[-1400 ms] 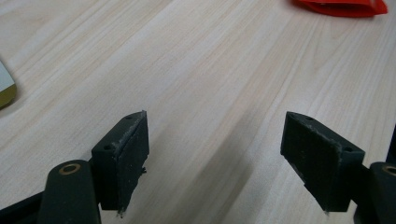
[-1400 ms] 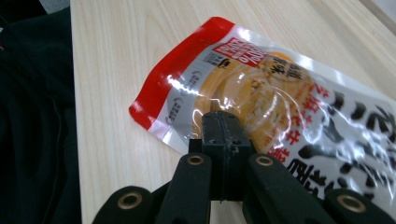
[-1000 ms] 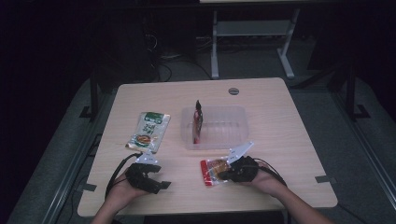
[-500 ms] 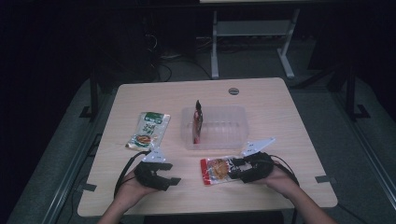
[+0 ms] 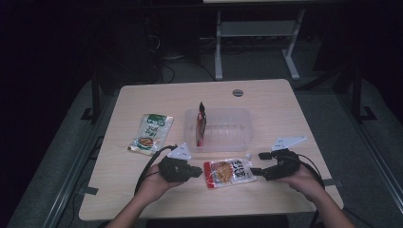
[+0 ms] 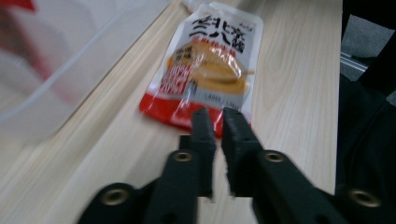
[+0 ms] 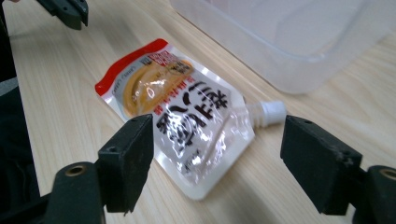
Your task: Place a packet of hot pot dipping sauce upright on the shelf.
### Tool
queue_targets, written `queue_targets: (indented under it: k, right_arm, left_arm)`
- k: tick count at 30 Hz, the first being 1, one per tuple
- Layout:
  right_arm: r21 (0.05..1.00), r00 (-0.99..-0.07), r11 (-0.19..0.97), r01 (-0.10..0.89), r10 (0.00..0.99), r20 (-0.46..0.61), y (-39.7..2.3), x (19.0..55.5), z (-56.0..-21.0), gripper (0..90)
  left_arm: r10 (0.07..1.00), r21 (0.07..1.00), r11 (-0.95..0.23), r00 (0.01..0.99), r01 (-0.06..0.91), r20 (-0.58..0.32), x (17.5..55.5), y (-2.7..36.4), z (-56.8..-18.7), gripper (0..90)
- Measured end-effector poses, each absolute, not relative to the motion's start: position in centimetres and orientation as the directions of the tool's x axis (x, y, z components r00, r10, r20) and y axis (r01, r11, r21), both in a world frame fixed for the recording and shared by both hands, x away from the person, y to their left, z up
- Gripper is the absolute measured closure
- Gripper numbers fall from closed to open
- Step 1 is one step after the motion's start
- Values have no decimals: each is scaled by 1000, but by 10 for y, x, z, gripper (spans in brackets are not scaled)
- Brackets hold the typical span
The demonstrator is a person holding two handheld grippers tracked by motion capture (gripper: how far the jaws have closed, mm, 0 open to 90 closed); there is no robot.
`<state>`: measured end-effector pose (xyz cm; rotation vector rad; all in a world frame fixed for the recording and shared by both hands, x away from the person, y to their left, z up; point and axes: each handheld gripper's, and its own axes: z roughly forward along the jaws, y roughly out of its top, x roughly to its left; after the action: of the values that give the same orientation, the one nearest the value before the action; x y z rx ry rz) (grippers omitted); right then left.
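High view: green pouch well left of clear tray, probably unobstructed.

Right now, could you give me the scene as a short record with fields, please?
surface: wooden table
pouch in work: red and white spouted pouch, lying flat near the front edge, between the two grippers
left gripper: fingers closed with nothing between them, tips just short of the pouch's red end
right gripper: fingers wide apart, having just been opening; pouch lies free in front of them
container: clear plastic tray behind the pouch, with a red pouch standing inside
other item: green pouch, flat, left of the tray
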<state>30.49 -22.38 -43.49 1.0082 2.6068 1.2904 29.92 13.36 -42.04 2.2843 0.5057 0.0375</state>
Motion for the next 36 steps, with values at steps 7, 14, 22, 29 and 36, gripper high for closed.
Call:
queue_targets:
  k: [7, 14, 22, 29, 36]
  right_arm:
    - [727, -781, 429, 536, 580, 233, -230, 310, -438, 162]
    - [704, -772, 433, 562, 581, 259, -229, 314, -444, 150]
    - [665, -768, 457, 590, 572, 289, -225, 318, -452, 150]
    - [636, -763, 468, 613, 558, 325, -221, 322, -459, 143]
    - [614, -771, 492, 617, 533, 348, -215, 324, -463, 181]
  left_arm:
    - [342, 682, -657, 933, 321, -109, 316, 101, -433, 896]
    - [344, 646, -694, 934, 319, -92, 320, 89, -448, 897]
    - [355, 636, -692, 928, 342, -113, 322, 90, -456, 898]
    - [353, 620, -707, 929, 341, -108, 322, 90, -458, 899]
    - [359, 625, -699, 926, 349, -116, 322, 90, -459, 899]
